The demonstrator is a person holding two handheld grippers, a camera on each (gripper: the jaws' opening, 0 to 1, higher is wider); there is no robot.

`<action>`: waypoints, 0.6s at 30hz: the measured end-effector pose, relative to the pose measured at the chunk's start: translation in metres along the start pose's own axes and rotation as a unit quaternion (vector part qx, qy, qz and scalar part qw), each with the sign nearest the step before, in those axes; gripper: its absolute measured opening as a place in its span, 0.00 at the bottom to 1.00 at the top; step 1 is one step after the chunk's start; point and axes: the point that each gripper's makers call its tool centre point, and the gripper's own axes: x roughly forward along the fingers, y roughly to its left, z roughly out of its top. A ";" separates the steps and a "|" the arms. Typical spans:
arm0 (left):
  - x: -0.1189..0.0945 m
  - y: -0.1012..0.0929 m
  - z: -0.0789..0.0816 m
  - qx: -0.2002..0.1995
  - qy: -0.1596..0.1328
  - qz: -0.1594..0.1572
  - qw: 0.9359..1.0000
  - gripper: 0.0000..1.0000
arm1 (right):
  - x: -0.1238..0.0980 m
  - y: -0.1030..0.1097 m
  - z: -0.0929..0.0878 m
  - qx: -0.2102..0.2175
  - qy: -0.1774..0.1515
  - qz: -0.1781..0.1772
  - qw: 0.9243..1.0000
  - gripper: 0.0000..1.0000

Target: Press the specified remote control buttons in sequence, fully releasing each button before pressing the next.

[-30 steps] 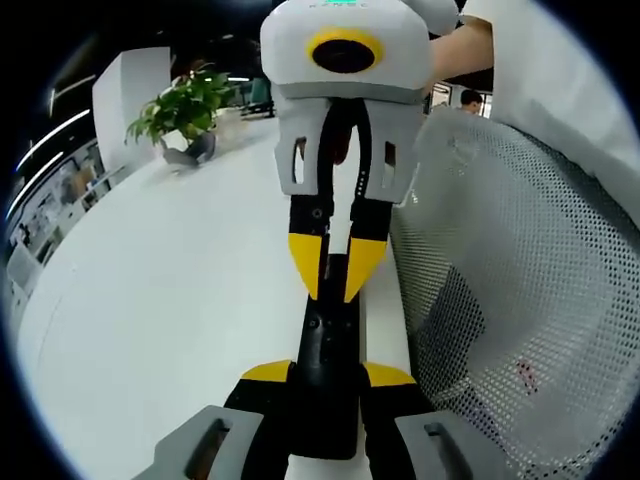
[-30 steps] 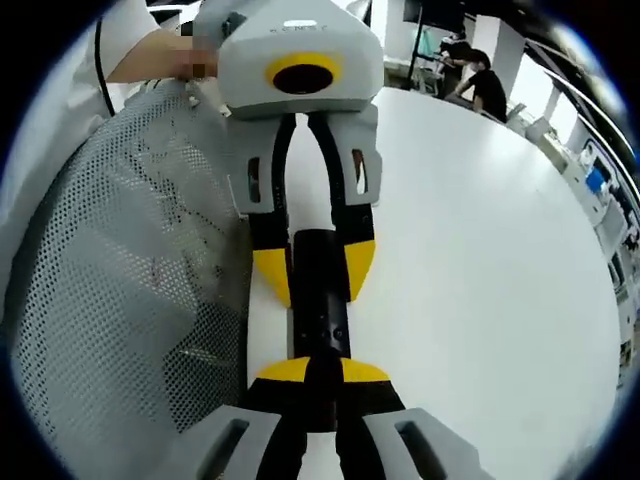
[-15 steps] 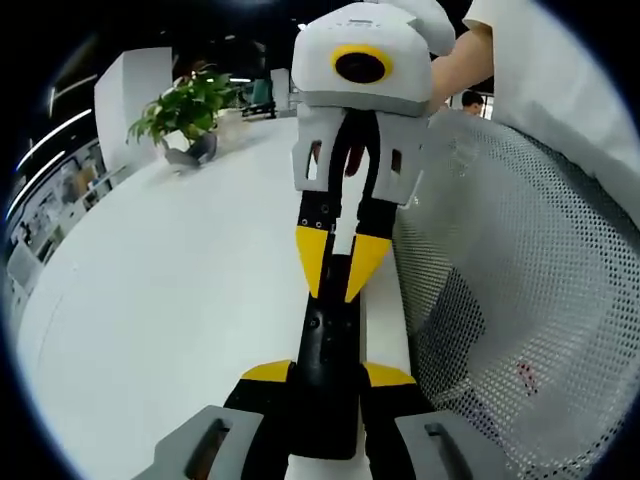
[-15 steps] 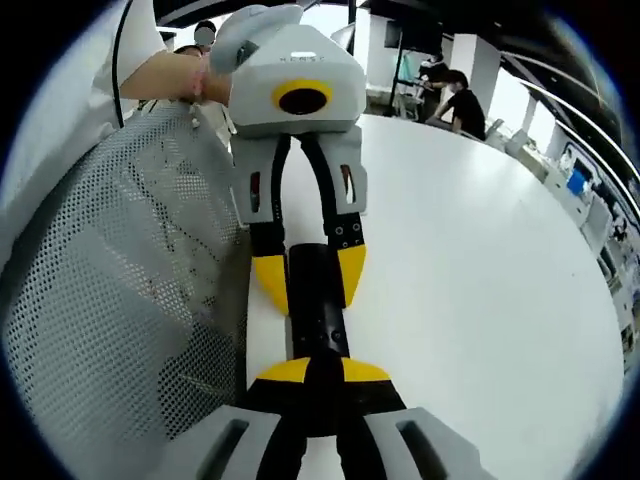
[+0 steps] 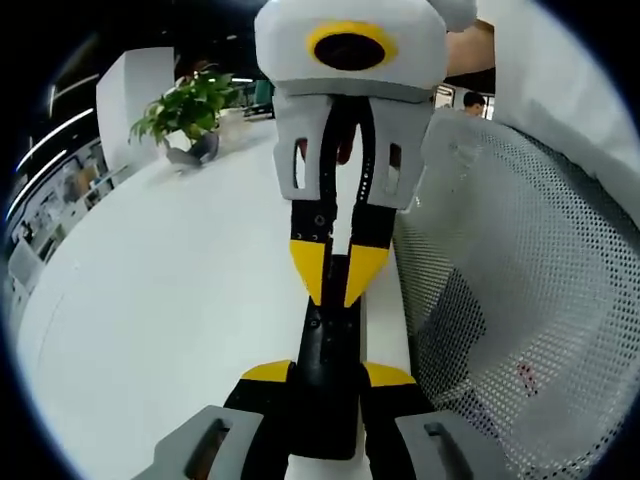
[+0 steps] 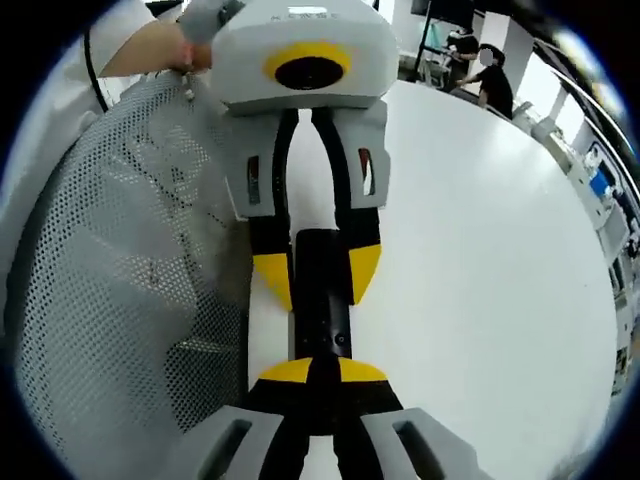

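A slim black remote lies lengthwise above the white table, gripped between the yellow-tipped jaws of my left gripper, which is shut on its near end. My right gripper comes from the opposite side, its yellow tips shut together in a point resting on the remote's upper face near the far end. In the right gripper view, my right gripper sits shut at the bottom against the remote, and my left gripper clamps the remote's sides beyond it. The buttons are too dark to make out.
A grey mesh chair back stands close beside the remote, also the mesh chair back. A potted plant sits at the table's far end. A person's white sleeve is behind the right gripper. People stand beyond the table.
Half a second ago the right gripper was tilted back and farther from the left camera; now it has swung back down and closer. The left gripper still holds the remote.
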 end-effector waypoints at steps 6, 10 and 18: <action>0.000 0.000 0.000 0.001 0.001 0.000 1.000 0.25 | -0.003 0.000 -0.001 -0.004 -0.050 -0.020 0.999 0.04; 0.000 0.000 0.000 0.000 0.001 0.000 1.000 0.25 | -0.005 0.001 -0.002 0.016 -0.137 -0.055 0.989 0.04; 0.001 0.001 0.000 -0.001 0.002 0.000 1.000 0.25 | -0.004 0.003 0.002 -0.031 -0.119 -0.043 0.991 0.02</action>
